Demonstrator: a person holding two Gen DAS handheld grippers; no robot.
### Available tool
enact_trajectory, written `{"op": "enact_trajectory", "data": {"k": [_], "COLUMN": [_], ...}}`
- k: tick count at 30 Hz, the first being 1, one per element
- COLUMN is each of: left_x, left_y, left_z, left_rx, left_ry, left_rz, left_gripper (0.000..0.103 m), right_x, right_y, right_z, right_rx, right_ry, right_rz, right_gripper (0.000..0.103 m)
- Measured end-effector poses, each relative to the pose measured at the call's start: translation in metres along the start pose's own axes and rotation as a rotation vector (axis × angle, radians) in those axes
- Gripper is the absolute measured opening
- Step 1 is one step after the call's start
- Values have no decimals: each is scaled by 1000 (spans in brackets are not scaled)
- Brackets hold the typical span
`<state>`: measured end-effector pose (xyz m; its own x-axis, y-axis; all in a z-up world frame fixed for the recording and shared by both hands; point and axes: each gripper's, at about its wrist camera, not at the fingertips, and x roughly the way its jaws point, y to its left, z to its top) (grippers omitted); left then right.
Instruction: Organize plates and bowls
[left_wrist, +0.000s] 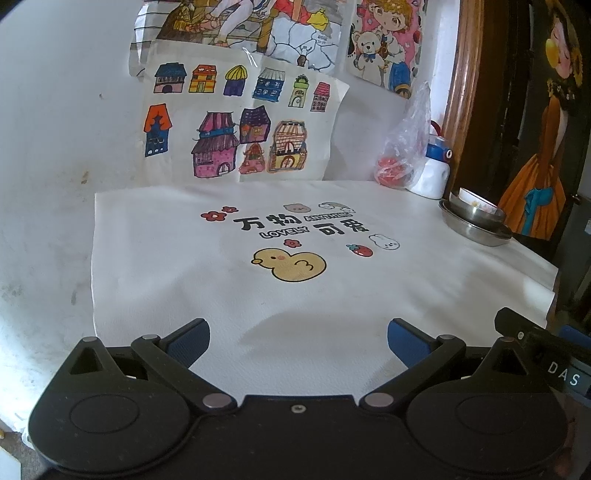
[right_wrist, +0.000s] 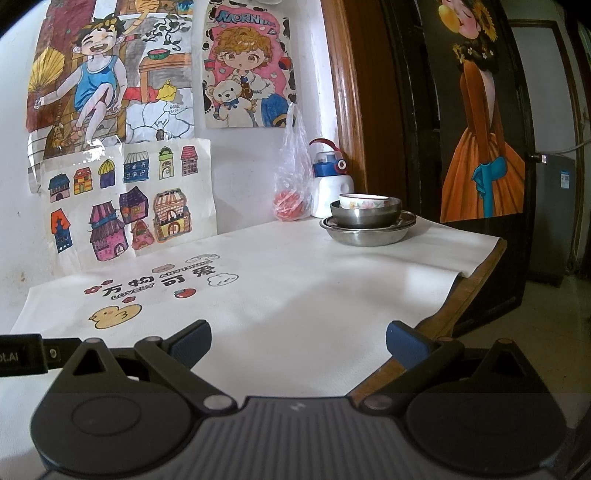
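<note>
Both grippers, left (left_wrist: 298, 334) and right (right_wrist: 298, 334), gape wide, empty, over white cloth (right_wrist: 295, 295); floral ceramic bowl (right_wrist: 364, 201) nested in steel bowl (right_wrist: 365, 216) on round steel plate (right_wrist: 367, 234).

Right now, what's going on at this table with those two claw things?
A person holds a claw in each hand over a white cloth on the table. Both the left claw and the right claw are open and empty, touching nothing. At the far corner the dishes sit nested: a small flowered bowl inside a steel bowl, on a steel plate. Beside them stand a white bottle and a plastic bag.
</note>
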<state>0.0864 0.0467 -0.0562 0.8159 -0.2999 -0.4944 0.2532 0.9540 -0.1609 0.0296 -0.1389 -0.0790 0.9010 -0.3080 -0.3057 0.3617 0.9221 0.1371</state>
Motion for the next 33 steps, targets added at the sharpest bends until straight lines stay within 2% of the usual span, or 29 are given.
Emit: {"op": "enact_trajectory", "data": {"k": [33], "left_x": [-1], "left_y": [0], "left_z": [0], "left_rx": [-3], "left_ry": [-9], "left_rz": [-2], "left_gripper": [102], "right_x": [2], "right_y": [2], "right_z": [-3], "right_rx": [-1], "right_ry": [8], "right_rz": [7], "right_gripper": [103]}}
